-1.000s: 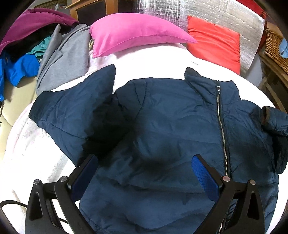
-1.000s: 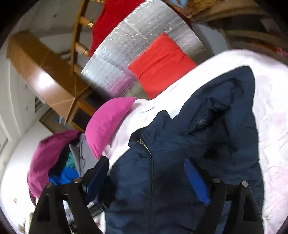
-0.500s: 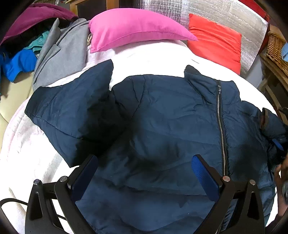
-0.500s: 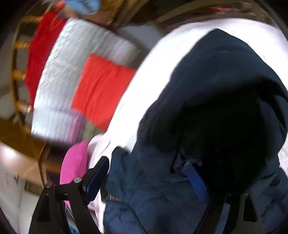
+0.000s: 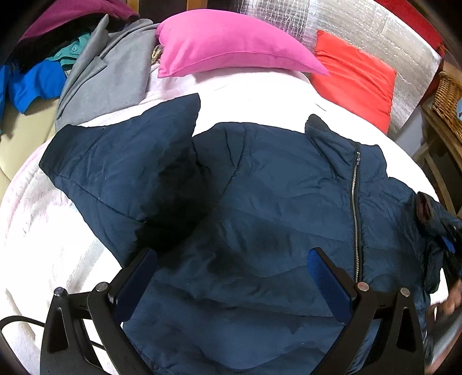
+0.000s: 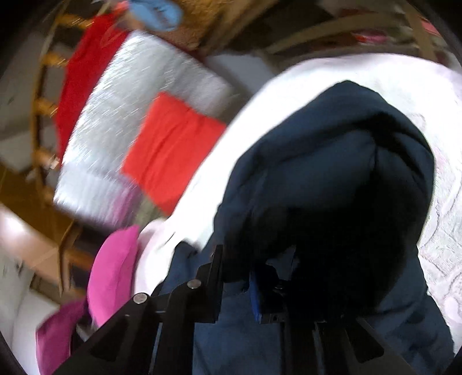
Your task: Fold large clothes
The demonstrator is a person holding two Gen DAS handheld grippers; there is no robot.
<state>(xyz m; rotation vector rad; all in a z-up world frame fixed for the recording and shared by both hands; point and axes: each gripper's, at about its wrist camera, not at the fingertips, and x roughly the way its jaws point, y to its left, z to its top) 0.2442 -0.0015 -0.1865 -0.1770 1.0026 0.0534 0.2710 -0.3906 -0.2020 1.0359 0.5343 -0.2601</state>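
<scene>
The right gripper (image 6: 242, 277) has just closed its jaws, pinching a fold of the navy jacket's (image 5: 274, 202) sleeve (image 6: 332, 173). The left gripper (image 5: 231, 271) hovers over the jacket's front, jaws spread and empty. The jacket lies zipped on the white bed (image 5: 43, 230), below a pink pillow (image 5: 231, 43).

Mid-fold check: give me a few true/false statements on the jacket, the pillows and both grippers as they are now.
1. The navy jacket lies front up, zipped. True.
2. The left gripper is clamped on the jacket's hem. False: its fingers stand wide apart over the jacket, gripping nothing.
3. The right gripper has just closed its fingers, with the jacket's sleeve pinched between them. True.
4. The pink pillow lies on top of the jacket. False: it lies beyond the jacket, apart from it.
5. The red pillow leans against the silver quilted panel. True.
</scene>
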